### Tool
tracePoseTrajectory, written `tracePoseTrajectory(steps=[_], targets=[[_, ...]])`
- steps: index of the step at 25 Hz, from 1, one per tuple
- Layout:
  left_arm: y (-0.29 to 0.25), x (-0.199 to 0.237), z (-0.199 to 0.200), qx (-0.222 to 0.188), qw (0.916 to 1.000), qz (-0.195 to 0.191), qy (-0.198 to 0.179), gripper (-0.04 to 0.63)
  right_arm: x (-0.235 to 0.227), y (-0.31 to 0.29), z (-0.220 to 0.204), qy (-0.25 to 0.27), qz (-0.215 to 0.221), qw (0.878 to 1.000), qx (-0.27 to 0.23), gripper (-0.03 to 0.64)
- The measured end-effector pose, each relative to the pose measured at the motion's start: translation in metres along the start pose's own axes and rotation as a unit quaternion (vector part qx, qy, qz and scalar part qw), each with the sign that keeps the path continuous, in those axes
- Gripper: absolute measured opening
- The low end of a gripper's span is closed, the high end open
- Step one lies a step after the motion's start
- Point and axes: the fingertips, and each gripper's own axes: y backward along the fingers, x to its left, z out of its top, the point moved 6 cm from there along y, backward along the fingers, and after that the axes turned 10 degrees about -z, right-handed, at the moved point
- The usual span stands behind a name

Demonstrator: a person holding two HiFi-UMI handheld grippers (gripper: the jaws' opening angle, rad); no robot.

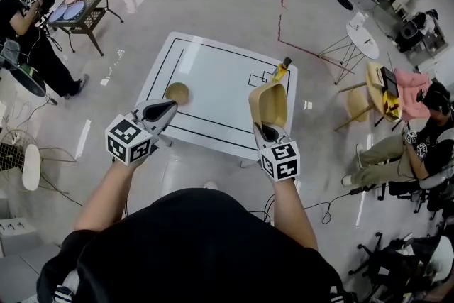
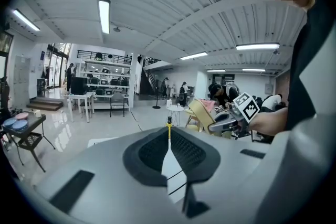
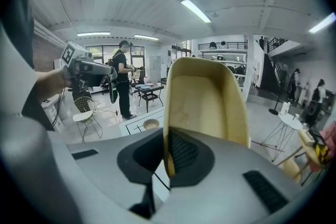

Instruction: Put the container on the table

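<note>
A tan, scoop-shaped container (image 1: 270, 103) hangs tilted above the right part of the white table (image 1: 213, 67). My right gripper (image 1: 268, 128) is shut on its near rim. In the right gripper view the container (image 3: 206, 102) rises in front of the camera, its wall pinched in the right gripper (image 3: 169, 147). My left gripper (image 1: 167, 109) hovers over the table's near left edge, shut and empty. In the left gripper view its tips (image 2: 169, 131) meet with nothing between them.
A small wooden bowl (image 1: 177, 92) sits on the table's left part, and a yellow bottle (image 1: 281, 70) stands at its far right corner. People stand and sit at both sides. A dark side table (image 1: 81, 7), a round white table (image 1: 363, 35) and chairs ring the area.
</note>
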Motion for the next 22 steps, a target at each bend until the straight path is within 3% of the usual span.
tracePoseTrajectory(steps=[14, 22], targets=[[-0.051, 0.006, 0.004, 0.003, 0.9998, 0.017, 0.010, 0.018, -0.039, -0.035, -0.008, 0.017, 0.036, 0.999, 0.009, 0.008], [-0.051, 0.004, 0.008, 0.004, 0.9997, 0.023, 0.011, 0.018, -0.041, -0.034, -0.001, 0.020, 0.044, 0.999, 0.004, 0.008]])
